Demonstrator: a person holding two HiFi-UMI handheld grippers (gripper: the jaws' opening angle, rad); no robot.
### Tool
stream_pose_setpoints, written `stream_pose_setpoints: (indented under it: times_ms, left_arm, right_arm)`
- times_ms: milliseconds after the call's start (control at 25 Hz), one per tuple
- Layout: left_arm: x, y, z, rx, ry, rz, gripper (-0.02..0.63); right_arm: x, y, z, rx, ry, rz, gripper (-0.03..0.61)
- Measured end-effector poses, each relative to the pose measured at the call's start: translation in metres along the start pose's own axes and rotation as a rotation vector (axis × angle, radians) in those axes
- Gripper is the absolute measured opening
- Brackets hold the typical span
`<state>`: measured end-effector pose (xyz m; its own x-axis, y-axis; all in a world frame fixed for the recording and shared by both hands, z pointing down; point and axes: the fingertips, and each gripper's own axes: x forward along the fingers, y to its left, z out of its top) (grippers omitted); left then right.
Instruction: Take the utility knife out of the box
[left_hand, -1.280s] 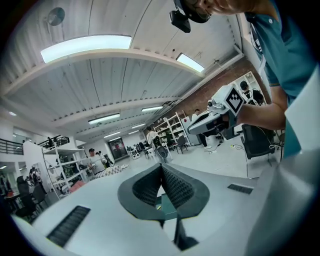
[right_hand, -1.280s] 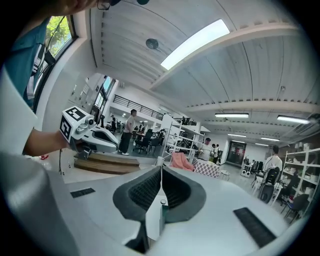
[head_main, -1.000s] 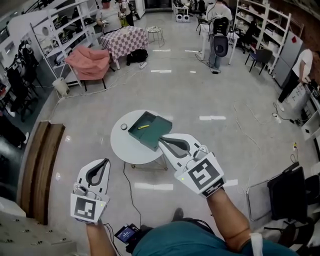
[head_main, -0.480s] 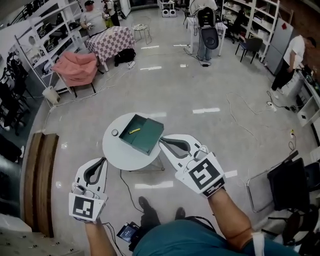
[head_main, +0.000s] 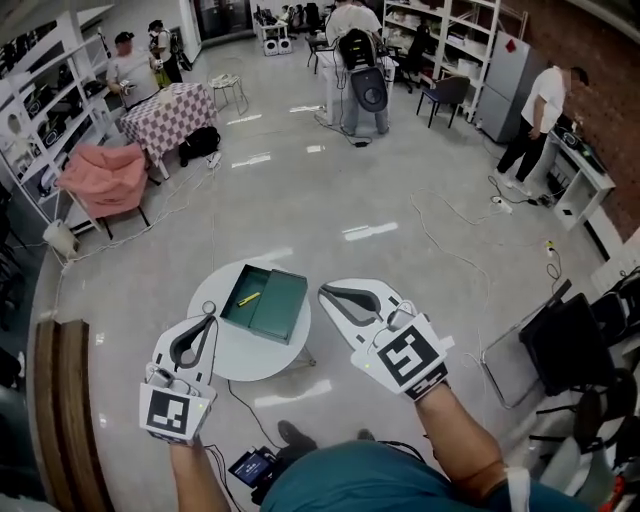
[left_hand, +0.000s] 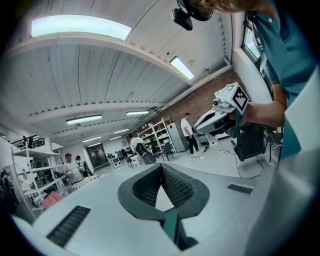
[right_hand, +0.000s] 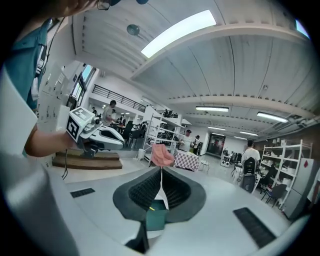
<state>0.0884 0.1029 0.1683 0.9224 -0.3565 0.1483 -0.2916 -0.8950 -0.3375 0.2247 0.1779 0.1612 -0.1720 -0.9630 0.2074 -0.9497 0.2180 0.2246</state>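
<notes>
Right gripper (head_main: 323, 291) closed; knife (head_main: 248, 298) perhaps speck

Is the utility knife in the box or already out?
In. The yellow utility knife lies inside the open green box on the table; the left hand-held gripper and right hand-held gripper are shut, empty.

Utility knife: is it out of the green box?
No, the yellow utility knife lies inside the open green box on the round table.
</notes>
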Motion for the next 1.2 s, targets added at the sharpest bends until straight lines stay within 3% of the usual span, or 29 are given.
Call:
stream_pose_setpoints:
  times_ms: [320, 760, 1200]
  left_arm:
    - [0.012, 0.094, -0.042, -0.007, -0.009, -0.039, 0.018]
    - [0.013, 0.175, -0.065, -0.033, -0.04, -0.088, 0.018]
    - [-0.047, 0.298, -0.13, -0.067, -0.075, -0.031, 0.018]
  right_arm:
    - [0.091, 0.013, 0.012, 0.015, 0.035, -0.033, 0.038]
    - [0.166, 0.034, 0.041, 0.012, 0.088, -0.064, 0.038]
    - [0.29, 0.101, 0.073, -0.027, 0.116, -0.031, 0.038]
